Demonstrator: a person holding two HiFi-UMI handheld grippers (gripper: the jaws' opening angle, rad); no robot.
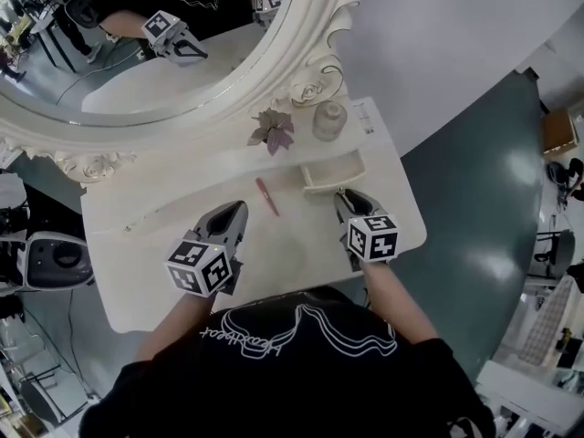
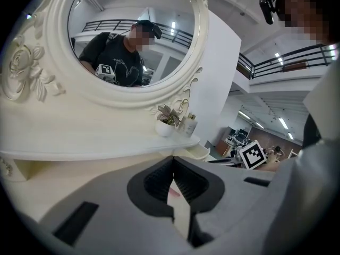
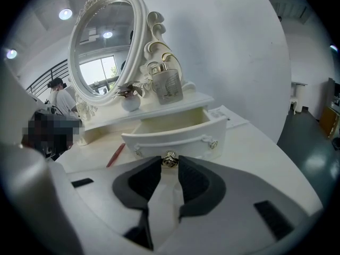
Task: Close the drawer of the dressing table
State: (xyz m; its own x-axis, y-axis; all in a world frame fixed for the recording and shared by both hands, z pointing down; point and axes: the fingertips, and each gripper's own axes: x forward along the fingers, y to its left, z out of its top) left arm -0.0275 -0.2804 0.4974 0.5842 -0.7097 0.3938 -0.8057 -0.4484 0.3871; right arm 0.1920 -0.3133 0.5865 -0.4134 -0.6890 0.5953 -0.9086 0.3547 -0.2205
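Observation:
The small white drawer [image 1: 333,173] of the dressing table [image 1: 301,254] stands pulled out under the shelf; its open front [image 3: 175,134] faces the right gripper view. My right gripper [image 3: 169,161] holds its jaw tips on either side of the round metal drawer knob [image 3: 169,159], pressing it. In the head view that gripper [image 1: 345,195] sits just in front of the drawer. My left gripper [image 1: 235,210] rests over the tabletop to the left, its jaws [image 2: 171,161] meeting at the tips with nothing between them.
A red pen [image 1: 266,195] lies on the tabletop between the grippers. On the shelf above the drawer stand a small potted plant [image 1: 274,130] and a glass perfume bottle [image 1: 329,119]. The oval ornate mirror [image 1: 137,62] rises behind. The table's right edge is close to the drawer.

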